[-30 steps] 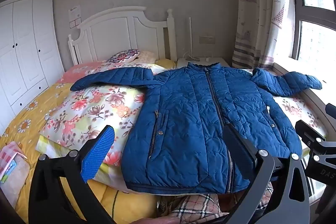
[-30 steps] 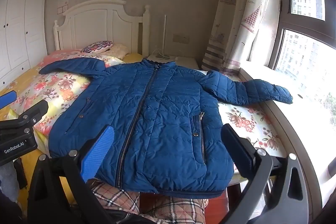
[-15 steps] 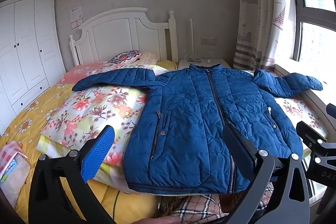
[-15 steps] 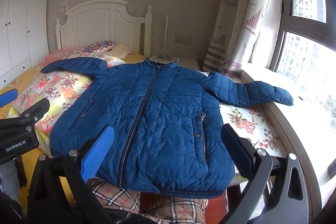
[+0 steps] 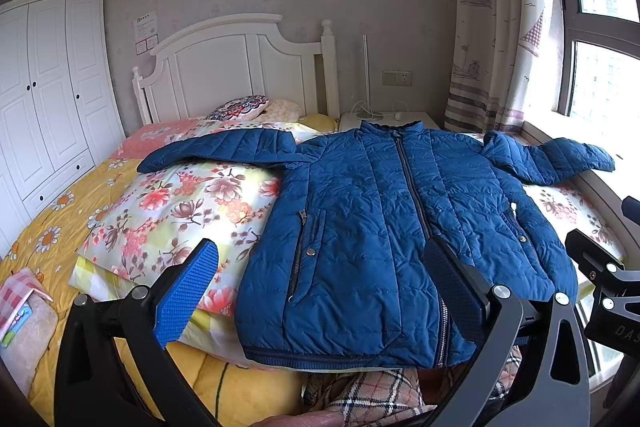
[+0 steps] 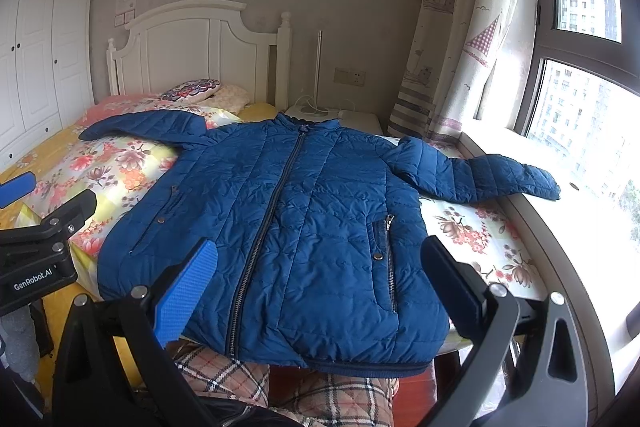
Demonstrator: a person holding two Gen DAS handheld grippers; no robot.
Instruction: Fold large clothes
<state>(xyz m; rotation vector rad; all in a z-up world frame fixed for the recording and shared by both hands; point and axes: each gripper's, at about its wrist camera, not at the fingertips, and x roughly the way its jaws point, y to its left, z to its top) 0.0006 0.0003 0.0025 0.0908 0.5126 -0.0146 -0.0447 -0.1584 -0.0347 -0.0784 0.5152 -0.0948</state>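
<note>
A: Your left gripper (image 5: 320, 291) hangs above the hem of the jacket (image 5: 384, 227), its two fingers spread wide with nothing between them. One blue pad (image 5: 186, 293) sits over the flowered quilt (image 5: 176, 211) just beside the jacket's edge; the other finger lies over the jacket's lower front, near the zipper (image 5: 412, 187).

B: And your right gripper (image 6: 320, 291)?

A: Spread wide too, gripping nothing. It also hovers over the jacket's hem. You can see the left tool (image 6: 36, 247) at the edge of the right camera's view, off the jacket's pocket side.

B: Where is the jacket itself?

A: Laid flat, front up and zipped, on the quilt. Its collar points toward the white headboard (image 5: 240, 67). One sleeve (image 5: 224, 151) stretches out across the quilt, away from the jacket's body; the other sleeve (image 6: 480, 173) reaches onto the window ledge (image 6: 568, 219). Nothing is folded yet.

B: Anything below the hem?

A: Plaid cloth (image 6: 332, 395) shows just under the jacket's bottom edge. A curtain (image 6: 460, 27) hangs past the far sleeve, and a wardrobe (image 5: 44, 91) stands well beyond the near one.
</note>
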